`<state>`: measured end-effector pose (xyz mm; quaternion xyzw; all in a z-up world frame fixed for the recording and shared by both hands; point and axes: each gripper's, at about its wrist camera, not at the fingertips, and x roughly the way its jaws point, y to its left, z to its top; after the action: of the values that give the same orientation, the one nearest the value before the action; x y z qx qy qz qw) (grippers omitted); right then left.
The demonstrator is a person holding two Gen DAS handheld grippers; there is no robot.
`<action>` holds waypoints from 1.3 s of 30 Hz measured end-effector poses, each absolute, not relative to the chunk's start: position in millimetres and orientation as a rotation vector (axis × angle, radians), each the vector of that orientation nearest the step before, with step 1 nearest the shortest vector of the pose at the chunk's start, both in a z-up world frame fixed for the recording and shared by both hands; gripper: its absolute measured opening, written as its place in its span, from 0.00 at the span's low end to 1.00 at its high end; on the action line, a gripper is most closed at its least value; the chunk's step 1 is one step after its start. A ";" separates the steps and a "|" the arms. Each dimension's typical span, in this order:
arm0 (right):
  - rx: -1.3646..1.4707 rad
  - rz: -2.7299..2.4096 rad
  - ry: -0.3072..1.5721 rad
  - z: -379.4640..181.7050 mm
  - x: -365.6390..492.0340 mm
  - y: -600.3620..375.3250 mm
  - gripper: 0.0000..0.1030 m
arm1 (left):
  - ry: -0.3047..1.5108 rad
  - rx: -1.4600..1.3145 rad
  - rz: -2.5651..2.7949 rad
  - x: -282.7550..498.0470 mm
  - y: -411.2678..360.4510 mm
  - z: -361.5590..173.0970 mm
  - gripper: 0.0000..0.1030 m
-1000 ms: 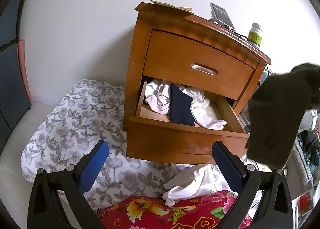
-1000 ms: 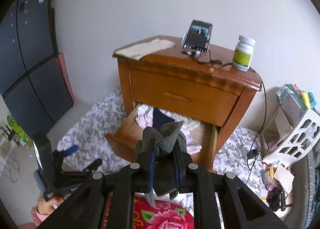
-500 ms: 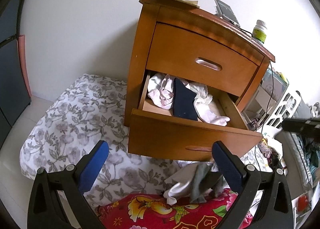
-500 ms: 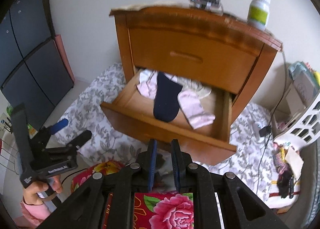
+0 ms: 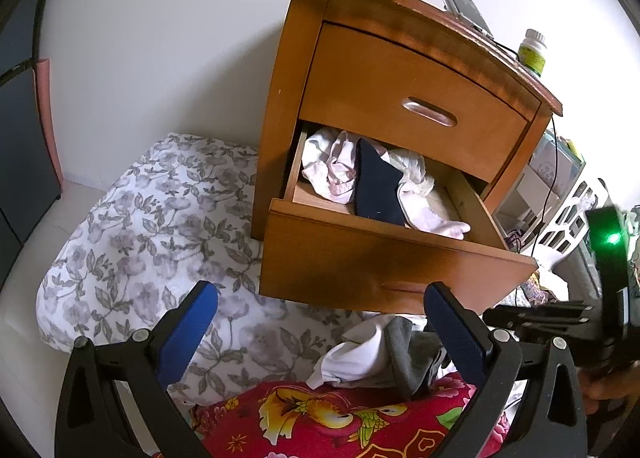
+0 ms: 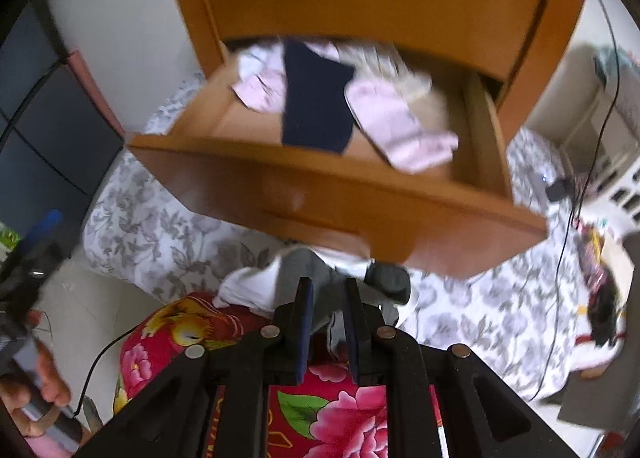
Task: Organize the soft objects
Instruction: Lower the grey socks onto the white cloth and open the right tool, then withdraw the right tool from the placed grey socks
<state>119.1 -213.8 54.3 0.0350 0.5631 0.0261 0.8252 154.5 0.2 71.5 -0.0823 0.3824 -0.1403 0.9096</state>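
Left gripper [image 5: 320, 322] spread wide, empty; right gripper [image 6: 327, 290] narrowly parted over grey sock [image 6: 304, 270], below drawer's [image 6: 336, 194] front edge.

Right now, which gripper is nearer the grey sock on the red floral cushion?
Right. The right gripper is directly over the grey sock, fingers nearly closed. The left gripper is wide open, the sock by its right finger.

Black tongs [image 5: 320, 322] — blue pads [image 5: 188, 328], silver screws, bare-skinned hand [image 6: 38, 398]
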 end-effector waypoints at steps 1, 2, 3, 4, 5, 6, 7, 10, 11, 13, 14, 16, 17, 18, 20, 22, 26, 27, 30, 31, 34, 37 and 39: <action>0.081 0.053 1.203 50.5 118.5 -215.6 0.15 | 0.791 -0.171 -0.287 155.0 0.6 70.6 1.00; 0.091 0.050 1.203 48.5 117.3 -218.0 0.16 | 0.795 -0.171 -0.284 155.7 0.8 69.5 1.00; 0.096 0.046 1.200 47.9 116.2 -219.6 0.16 | 0.799 -0.171 -0.282 156.1 1.1 68.7 1.00; 0.100 0.043 1.191 48.4 114.3 -221.3 0.16 | 0.803 -0.170 -0.280 156.7 1.2 67.6 1.00; 0.104 0.042 1.183 49.3 113.4 -222.4 0.17 | 0.807 -0.168 -0.277 157.2 1.0 66.5 1.00; 0.112 0.039 1.173 50.3 111.9 -224.5 0.22 | 0.811 -0.164 -0.273 157.6 0.1 65.5 1.00; 0.119 0.033 1.168 50.3 110.3 -226.6 0.27 | 0.813 -0.159 -0.271 157.7 -0.9 64.8 1.00; 0.113 0.013 1.151 49.1 105.6 -228.2 0.57 | 0.817 -0.143 -0.263 158.4 -4.1 62.5 1.00; 0.109 0.013 1.144 48.0 103.7 -228.8 0.57 | 0.818 -0.139 -0.261 158.6 -5.3 61.7 1.00; 0.124 0.012 1.140 43.4 100.9 -232.0 0.60 | 0.818 -0.137 -0.256 158.9 -6.5 60.4 1.00; 0.134 0.008 1.139 41.1 99.9 -233.4 0.66 | 0.816 -0.135 -0.253 158.8 -7.3 59.9 1.00; 0.145 -0.007 1.135 35.4 97.1 -236.5 0.71 | 0.809 -0.133 -0.245 159.2 -7.7 59.1 1.00; 0.145 -0.011 1.133 33.3 96.0 -237.6 0.75 | 0.805 -0.134 -0.240 159.5 -7.7 58.3 1.00; 0.148 -0.012 1.131 30.6 94.8 -238.6 0.79 | 0.803 -0.135 -0.237 159.8 -7.3 57.9 1.00; 0.157 -0.010 1.132 25.6 93.2 -239.9 0.83 | 0.799 -0.138 -0.231 160.8 -6.8 56.0 1.00; 0.164 -0.008 1.133 21.7 92.2 -240.5 0.87 | 0.799 -0.139 -0.227 161.8 -6.6 54.1 1.00; 0.148 -0.007 1.112 17.7 90.0 -238.7 1.00 | 0.791 -0.143 -0.216 163.0 -7.2 51.5 1.00; 0.137 -0.007 1.105 17.5 89.2 -237.1 1.00 | 0.789 -0.145 -0.216 163.2 -7.3 51.1 1.00; 0.125 -0.004 1.079 17.5 87.0 -234.3 1.00 | 0.781 -0.153 -0.221 163.7 -7.6 50.4 1.00; 0.125 -0.003 1.069 17.5 85.9 -233.7 1.00 | 0.778 -0.156 -0.220 163.6 -7.9 50.2 1.00; 0.127 -0.008 1.039 17.8 82.6 -233.0 1.00 | 0.767 -0.164 -0.220 164.2 -7.9 49.8 1.00; 0.148 -0.004 1.013 17.6 78.9 -233.2 1.00 | 0.758 -0.172 -0.219 165.0 -7.2 49.4 1.00; 0.150 -0.008 0.996 18.2 76.5 -231.5 1.00 | 0.753 -0.174 -0.220 165.5 -6.9 49.7 1.00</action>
<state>76.5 -231.5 18.2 0.0720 0.4774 -0.0038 0.8757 165.5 -6.9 49.7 -0.0846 0.3666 -0.1070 0.9203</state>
